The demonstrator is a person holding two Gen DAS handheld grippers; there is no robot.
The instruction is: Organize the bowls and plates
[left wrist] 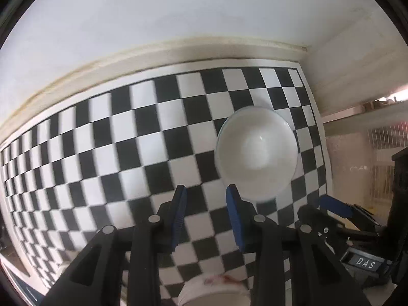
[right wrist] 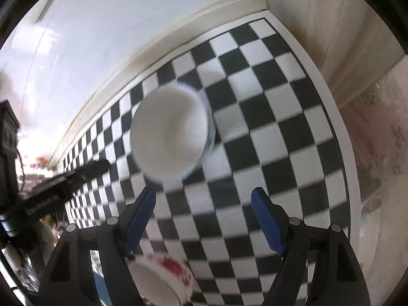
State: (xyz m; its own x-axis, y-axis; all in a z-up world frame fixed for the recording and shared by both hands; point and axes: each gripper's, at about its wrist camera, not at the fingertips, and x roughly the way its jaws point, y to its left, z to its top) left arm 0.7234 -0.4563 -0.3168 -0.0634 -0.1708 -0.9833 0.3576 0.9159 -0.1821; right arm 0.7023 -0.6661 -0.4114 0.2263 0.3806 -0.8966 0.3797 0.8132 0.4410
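A black-and-white checkered mat (left wrist: 107, 153) meets a pale wall (left wrist: 178, 12) with cream trim.

The letters "DAS" stand in white on a small dark label (left wrist: 365, 264) on the other gripper's body, at the lower right of the left wrist view. White lettering on the black bar (right wrist: 43, 204) in the right wrist view is too blurred to read.

White bowl (left wrist: 256, 153) on checkered mat (left wrist: 107, 158)

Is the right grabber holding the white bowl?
No. The right gripper is open with only checkered mat between its fingers, and the white bowl sits apart, beyond the tips.
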